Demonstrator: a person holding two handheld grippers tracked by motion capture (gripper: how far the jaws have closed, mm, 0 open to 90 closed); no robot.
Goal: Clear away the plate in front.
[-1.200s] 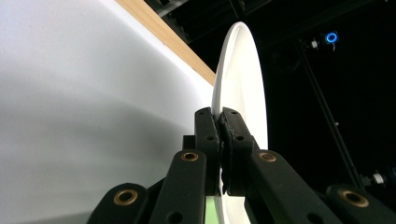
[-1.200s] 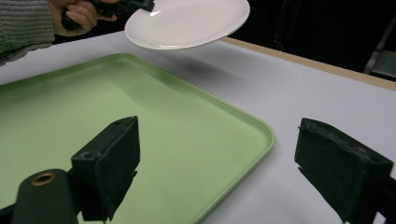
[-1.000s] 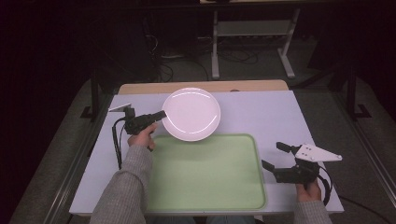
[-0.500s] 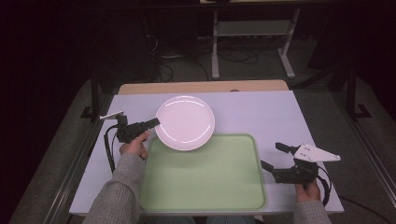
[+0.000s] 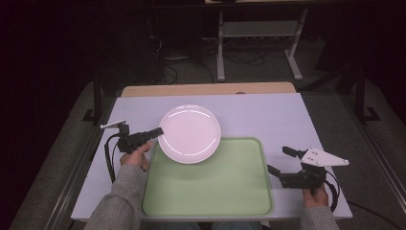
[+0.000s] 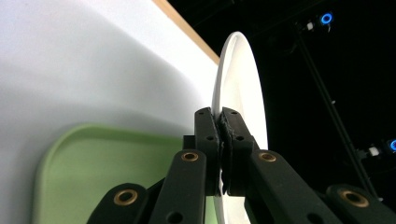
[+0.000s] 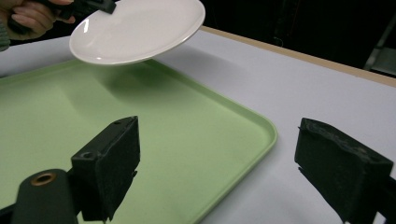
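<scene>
A white plate (image 5: pixel 190 134) hangs in the air over the far left corner of the green tray (image 5: pixel 225 187). My left gripper (image 5: pixel 159 131) is shut on the plate's left rim. In the left gripper view the jaws pinch the plate (image 6: pixel 243 88) edge-on at the gripper (image 6: pixel 221 122), with the tray (image 6: pixel 112 163) below. My right gripper (image 5: pixel 281 161) is open, resting on the table just right of the tray with nothing between its jaws. The right gripper view shows my own open gripper (image 7: pixel 233 163) over the tray's (image 7: pixel 187 140) near right corner, and the plate (image 7: pixel 140 28) lifted beyond it.
The tray lies on a pale table (image 5: pixel 268 115) with a wooden strip (image 5: pixel 206 89) along its far edge. Bare tabletop stretches behind and to the right of the tray. Beyond the table are a metal stand (image 5: pixel 258 43) and cables on a dark floor.
My left gripper has carried the plate toward me and slightly left, from the table's far middle to over the tray's far left corner. The right gripper has not moved.
</scene>
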